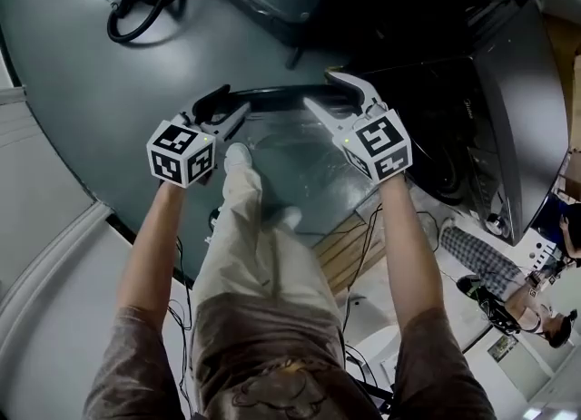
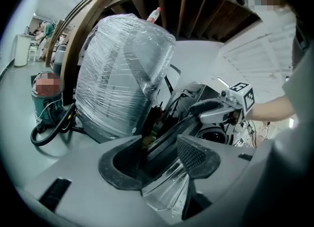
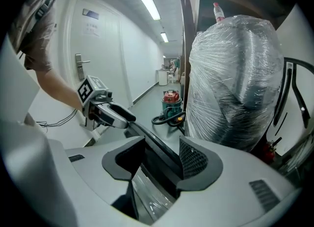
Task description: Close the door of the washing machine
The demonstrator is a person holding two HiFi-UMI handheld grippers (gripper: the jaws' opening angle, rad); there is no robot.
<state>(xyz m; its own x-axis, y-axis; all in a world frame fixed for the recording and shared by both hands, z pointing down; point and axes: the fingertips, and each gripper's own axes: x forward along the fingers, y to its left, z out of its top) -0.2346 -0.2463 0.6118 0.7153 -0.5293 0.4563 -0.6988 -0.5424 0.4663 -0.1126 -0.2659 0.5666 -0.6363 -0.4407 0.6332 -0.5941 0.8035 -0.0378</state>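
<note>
The washing machine is a dark grey box at the right of the head view, and its drum mouth shows. Its round door, clear glass in a black rim, hangs open in front of me. My left gripper straddles the rim's left part, and my right gripper straddles its right part. In the left gripper view the rim runs between the left gripper jaws, with a gap on the left side. In the right gripper view the rim also lies loosely inside the right gripper. Both are open.
A large bundle wrapped in plastic film stands on the floor beyond the door. A red and green vacuum cleaner with a black hose sits farther off. A wooden pallet and cables lie by my feet. Another person is at the lower right.
</note>
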